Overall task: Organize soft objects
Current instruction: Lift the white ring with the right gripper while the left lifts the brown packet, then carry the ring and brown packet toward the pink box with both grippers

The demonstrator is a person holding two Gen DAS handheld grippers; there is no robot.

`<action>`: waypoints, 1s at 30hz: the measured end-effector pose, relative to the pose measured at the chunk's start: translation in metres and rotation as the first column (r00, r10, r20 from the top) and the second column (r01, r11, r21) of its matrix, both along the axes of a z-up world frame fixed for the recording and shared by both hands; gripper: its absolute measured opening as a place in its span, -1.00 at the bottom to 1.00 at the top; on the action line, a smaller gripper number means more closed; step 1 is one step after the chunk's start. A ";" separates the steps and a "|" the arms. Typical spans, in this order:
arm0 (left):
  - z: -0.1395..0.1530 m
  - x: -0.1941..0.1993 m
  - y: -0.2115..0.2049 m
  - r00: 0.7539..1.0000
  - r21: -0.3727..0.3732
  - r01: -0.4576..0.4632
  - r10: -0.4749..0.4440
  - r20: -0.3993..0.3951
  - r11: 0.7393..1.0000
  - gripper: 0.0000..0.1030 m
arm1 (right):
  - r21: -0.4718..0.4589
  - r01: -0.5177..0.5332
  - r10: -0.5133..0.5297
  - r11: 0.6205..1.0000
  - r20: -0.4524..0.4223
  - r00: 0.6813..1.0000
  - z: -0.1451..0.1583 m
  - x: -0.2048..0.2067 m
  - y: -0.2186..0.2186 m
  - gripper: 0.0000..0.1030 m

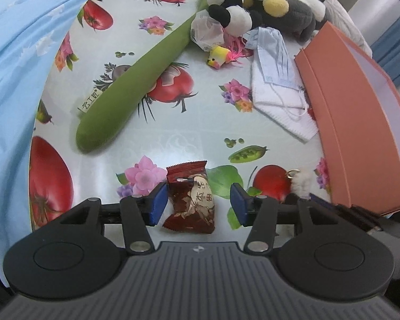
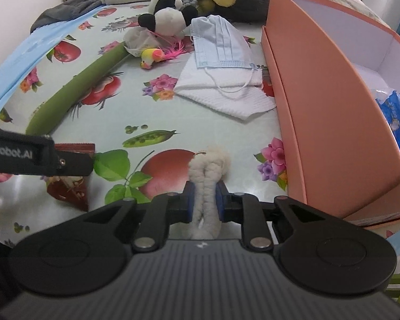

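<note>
Right wrist view: right gripper [image 2: 204,200] clamped on a fuzzy cream plush [image 2: 206,186], low over the fruit-print tablecloth [image 2: 200,125], just beside the open pink box [image 2: 330,122]. Left wrist view: left gripper [image 1: 197,202] spread wide around a red snack packet [image 1: 192,200], one pad touching it. Risk, judged: plush squeezed thin, could slip; packet could skid sideways if closed unevenly.

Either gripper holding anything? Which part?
Right gripper is shut on the fluffy white plush, pinched mid-body. Left gripper is open around the red snack packet, not gripping.
</note>
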State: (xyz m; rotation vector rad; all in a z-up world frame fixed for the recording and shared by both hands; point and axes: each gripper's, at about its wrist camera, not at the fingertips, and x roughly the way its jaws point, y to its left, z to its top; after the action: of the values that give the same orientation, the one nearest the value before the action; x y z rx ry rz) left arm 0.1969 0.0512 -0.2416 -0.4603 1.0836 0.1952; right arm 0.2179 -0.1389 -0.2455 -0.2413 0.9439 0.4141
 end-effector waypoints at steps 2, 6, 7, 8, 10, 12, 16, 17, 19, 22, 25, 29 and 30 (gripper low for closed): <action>-0.002 0.002 -0.003 0.999 0.014 0.034 -0.034 -0.008 0.999 0.09 | 0.003 -0.002 0.002 1.000 -0.002 1.000 0.000 0.001 0.000 -0.61; -0.004 0.002 -0.011 0.994 0.085 0.105 -0.104 -0.024 0.991 -0.17 | 0.035 -0.003 0.004 0.999 -0.020 1.000 0.000 0.005 -0.002 -0.61; -0.003 0.001 -0.011 0.994 0.090 0.112 -0.110 -0.019 0.990 -0.19 | 0.039 -0.002 0.003 0.999 -0.023 1.000 0.001 0.005 -0.003 -0.61; -0.003 0.001 -0.010 0.993 0.091 0.114 -0.113 -0.018 0.989 -0.20 | 0.042 0.001 0.001 0.999 -0.027 1.000 0.001 0.005 -0.003 -0.61; 0.000 -0.001 -0.009 0.993 0.090 0.117 -0.116 -0.012 0.989 -0.22 | 0.049 0.007 -0.005 0.999 -0.035 0.999 0.002 0.006 -0.005 -0.61; 0.004 -0.003 -0.007 0.994 0.089 0.113 -0.113 -0.003 0.990 -0.22 | 0.040 0.008 -0.006 0.999 -0.054 0.998 0.003 0.006 -0.006 -0.61; 0.017 -0.008 -0.004 0.993 0.088 0.114 -0.116 0.025 0.990 -0.23 | 0.056 0.027 -0.022 0.998 -0.076 0.997 0.007 0.005 -0.010 -0.63; 0.022 -0.010 -0.004 0.992 0.090 0.114 -0.118 0.035 0.989 -0.23 | 0.057 0.028 -0.023 0.998 -0.073 0.997 0.009 0.004 -0.011 -0.63; 0.031 -0.015 -0.003 0.992 0.086 0.112 -0.117 0.053 0.990 -0.23 | 0.066 0.034 -0.029 0.997 -0.068 0.997 0.015 0.001 -0.013 -0.63; 0.047 -0.023 -0.003 0.989 0.082 0.122 -0.128 0.078 0.989 -0.23 | 0.095 0.050 -0.044 0.994 -0.060 0.997 0.027 -0.005 -0.016 -0.63; 0.067 -0.032 -0.006 0.982 0.085 0.145 -0.154 0.107 0.986 -0.23 | 0.116 0.058 -0.054 0.992 -0.036 0.998 0.044 -0.013 -0.019 -0.63; 0.090 -0.044 -0.011 0.974 0.091 0.167 -0.179 0.142 0.982 -0.23 | 0.151 0.064 -0.064 0.986 0.001 0.998 0.070 -0.026 -0.024 -0.63; 0.096 -0.048 -0.012 0.971 0.088 0.169 -0.181 0.154 0.982 -0.23 | 0.157 0.065 -0.067 0.985 0.010 0.998 0.076 -0.029 -0.025 -0.63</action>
State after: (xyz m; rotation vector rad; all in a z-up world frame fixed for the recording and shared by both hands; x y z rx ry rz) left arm 0.1492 0.0392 -0.1461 -0.3058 0.9492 0.0407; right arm 0.1887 -0.1635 -0.1692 -0.0695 0.8972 0.4225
